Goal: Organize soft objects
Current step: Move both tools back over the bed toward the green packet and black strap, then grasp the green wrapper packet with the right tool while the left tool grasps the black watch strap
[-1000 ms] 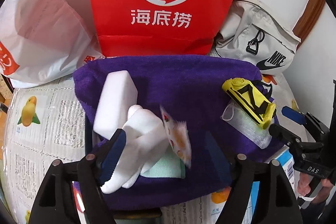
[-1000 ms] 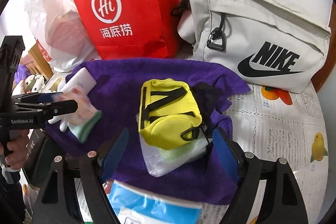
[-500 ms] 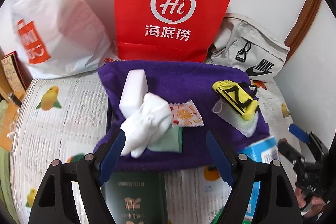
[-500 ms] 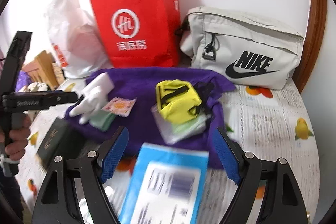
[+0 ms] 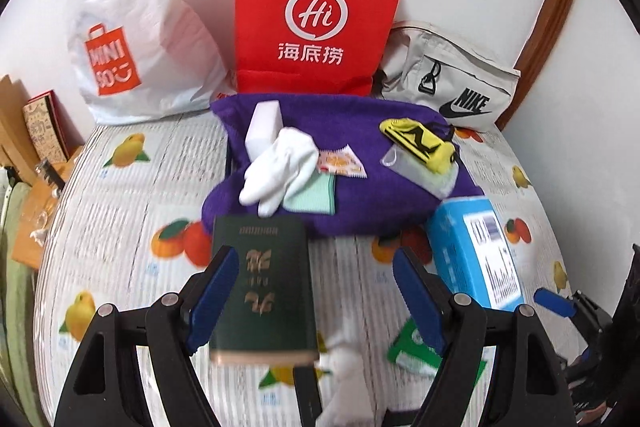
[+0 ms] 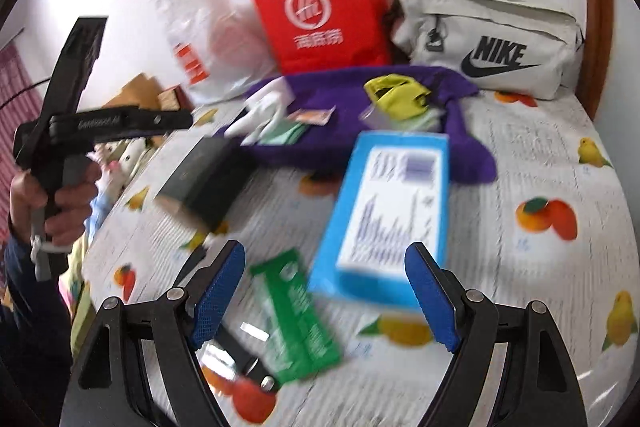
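Ahead of my left claw (image 5: 312, 291), whose blue-padded jaws stand spread and grasp nothing, a dark green booklet with gold lettering (image 5: 262, 287) lies on the fruit-printed tablecloth (image 5: 120, 211); its characters are too blurred to read. Beyond it a purple towel (image 5: 360, 195) carries the soft things: a white foam block (image 5: 262, 127), a white cloth glove (image 5: 280, 167) partly over a mint-green folded cloth (image 5: 314, 197), an orange-printed sachet (image 5: 342, 165), and a yellow pouch with black straps (image 5: 418, 143) resting on a clear plastic packet (image 5: 420, 175). Against the wall stand a white plastic bag marked "MINISO" (image 5: 120, 39), a red paper bag printed "Hi" over "海底捞" (image 5: 316, 19) and a grey canvas bag lettered "NIKE" (image 5: 452, 87). A blue box with a white barcode label (image 5: 476, 255) lies just right of the towel.

From my right claw (image 6: 324, 291), likewise spread with nothing between the pads, that blue box (image 6: 388, 215) lies closest ahead, a green packet (image 6: 296, 311) beside it, its print unreadable. The towel (image 6: 464, 143) with the yellow pouch (image 6: 396, 97) and glove (image 6: 260, 115) sits farther back, below the NIKE bag (image 6: 492, 39). At left, a hand (image 6: 52, 203) grips the other tool's black handle.
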Available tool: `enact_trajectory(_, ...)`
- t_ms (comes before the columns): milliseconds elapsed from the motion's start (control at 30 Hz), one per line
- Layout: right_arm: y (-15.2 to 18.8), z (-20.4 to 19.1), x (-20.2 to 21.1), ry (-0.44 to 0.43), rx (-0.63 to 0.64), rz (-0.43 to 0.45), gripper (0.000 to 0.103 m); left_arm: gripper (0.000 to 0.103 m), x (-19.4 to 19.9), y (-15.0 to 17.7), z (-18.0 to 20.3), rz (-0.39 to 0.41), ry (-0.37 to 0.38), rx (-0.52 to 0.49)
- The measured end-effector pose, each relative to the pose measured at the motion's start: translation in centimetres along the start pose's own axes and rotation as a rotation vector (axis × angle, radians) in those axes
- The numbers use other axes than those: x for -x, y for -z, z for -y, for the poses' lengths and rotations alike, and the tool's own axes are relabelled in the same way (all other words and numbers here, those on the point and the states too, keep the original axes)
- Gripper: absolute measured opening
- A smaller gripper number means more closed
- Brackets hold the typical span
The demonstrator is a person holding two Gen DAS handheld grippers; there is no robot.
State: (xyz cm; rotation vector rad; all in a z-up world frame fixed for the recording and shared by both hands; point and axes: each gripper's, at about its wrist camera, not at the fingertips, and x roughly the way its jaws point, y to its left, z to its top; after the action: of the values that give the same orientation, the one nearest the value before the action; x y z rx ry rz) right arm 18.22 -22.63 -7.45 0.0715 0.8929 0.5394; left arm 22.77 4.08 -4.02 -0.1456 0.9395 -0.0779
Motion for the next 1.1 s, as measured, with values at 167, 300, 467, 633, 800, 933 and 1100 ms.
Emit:
enact_trajectory(167,2.9,-2.0,-0.6,-0.031,0.058,-0.029,0.082,0.078,1.0,3.0,-1.2,0.001,0.006,0.046)
enact_trajectory(300,4.5,-3.1,-2.6,0.007,0.135,-0.074,0.082,0.078,1.2,5.7,-2.3,-0.017,-0.007,0.058)
enact_trajectory(467,5.8,-4.0,-4.9,0.048,0.224,-0.103,0.082,0.078,0.9,8.4,-3.7,-0.040,-0.024,0.075)
enact_trajectory(633,6.2,-4.2,-7.4,0.067,0.236,-0.149,0.082,0.078,-0.3,10.2,-4.8,-0.071,-0.018,0.092)
enact_trajectory(800,6.3,-4.9,-8.0,0.102,0.194,-0.111,0.077,0.078,-1.3,11.5,-4.8,-0.107,0.000,0.080)
enact_trajectory(933,6.4,-5.3,-7.6,0.114,0.182,-0.091,0.047,0.078,-1.9,12.4,-4.2,-0.130,0.006,0.059)
enact_trajectory(1100,6.3,-5.0,-7.1,0.106,0.142,-0.087,0.033,0.078,-1.7,14.0,-3.4,-0.143,0.030,0.042)
